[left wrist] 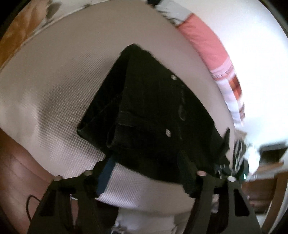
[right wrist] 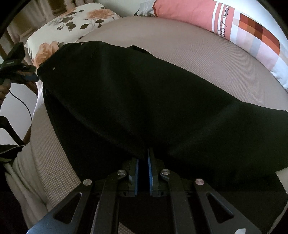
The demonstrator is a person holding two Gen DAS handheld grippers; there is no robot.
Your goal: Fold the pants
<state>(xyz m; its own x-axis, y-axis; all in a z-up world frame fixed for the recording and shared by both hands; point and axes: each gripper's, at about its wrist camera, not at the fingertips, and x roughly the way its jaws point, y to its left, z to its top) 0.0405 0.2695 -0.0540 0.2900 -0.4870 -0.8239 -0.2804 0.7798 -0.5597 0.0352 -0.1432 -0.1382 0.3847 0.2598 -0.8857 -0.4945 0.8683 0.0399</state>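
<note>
My right gripper (right wrist: 143, 162) is clenched on a fold of the black pants (right wrist: 144, 108): the two blue pads (right wrist: 150, 172) stand close together with dark cloth pinched between them. From that grip the pants run away ahead of me and to both sides, a broad dark sheet lying over the beige textured cushion (right wrist: 207, 59). Far off to the left of this gripper, the other end of the pants reaches the edge of the cushion, just beside my left gripper (right wrist: 30, 77), which shows there small, with a hand (right wrist: 3, 93) behind it and a cable hanging down

Seen from my left gripper (left wrist: 144, 172), the jaws stand apart. One finger with a blue pad (left wrist: 106, 176) rests over bare cushion (left wrist: 54, 90) to the left of the cloth; the other finger (left wrist: 187, 171) lies against the near edge of the pants (left wrist: 153, 117). The pads do not press together on the cloth, so I call this gripper released, with the pants' edge between the fingers. Directly ahead of it the pants lie folded into a dark wedge with two small metal rivets (left wrist: 168, 132) showing, its point farthest from me

Beyond the pants, a floral pillow (right wrist: 72, 23) lies ahead and left of my right gripper, and a pink pillow (right wrist: 189, 10) with a checked panel lies ahead and right
</note>
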